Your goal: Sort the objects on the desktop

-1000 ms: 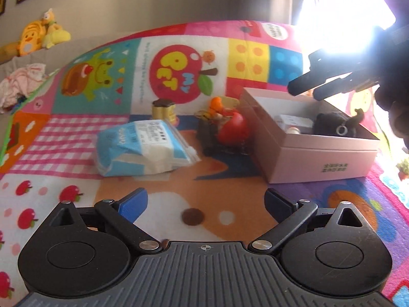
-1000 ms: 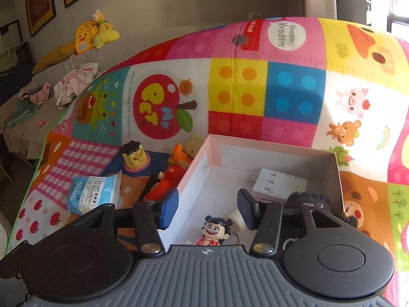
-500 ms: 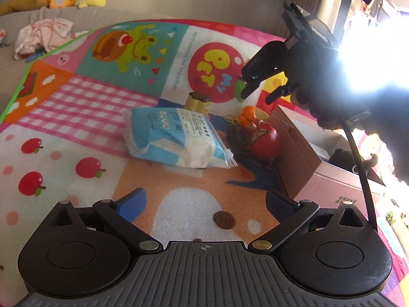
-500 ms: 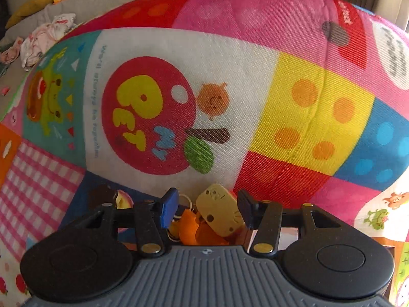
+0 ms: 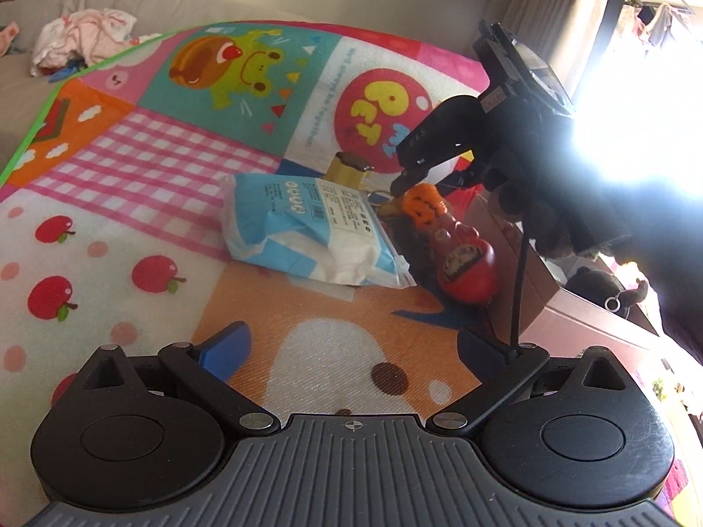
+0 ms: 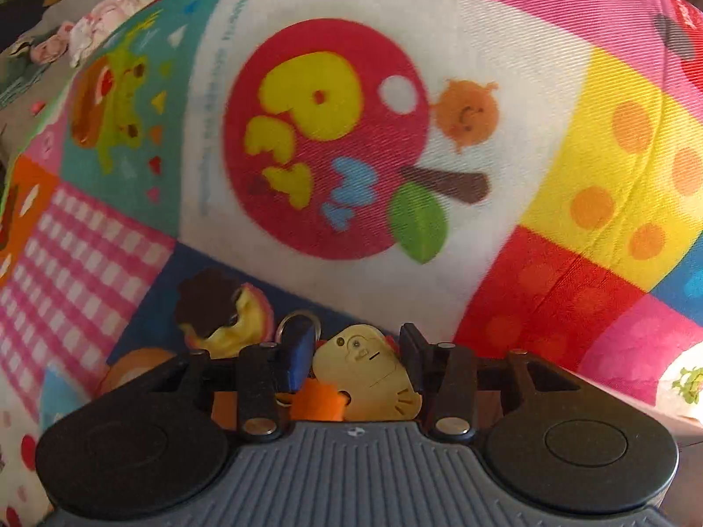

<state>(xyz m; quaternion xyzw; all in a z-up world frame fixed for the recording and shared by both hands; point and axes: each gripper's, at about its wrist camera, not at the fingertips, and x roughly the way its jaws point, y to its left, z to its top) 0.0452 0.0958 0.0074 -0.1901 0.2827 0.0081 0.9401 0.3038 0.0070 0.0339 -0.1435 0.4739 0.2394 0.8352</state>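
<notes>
The right tool (image 6: 358,358) points steeply down, its jaws closing around a small yellow charm (image 6: 369,373) that sits between the pads. The left tool (image 5: 351,347) hovers low with jaws spread wide, nothing between them.

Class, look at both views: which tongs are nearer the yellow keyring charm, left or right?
Right. The right tongs are closing around the yellow keyring charm, which sits between the pads. The left tongs hang open well short of it, over the mat.
</notes>
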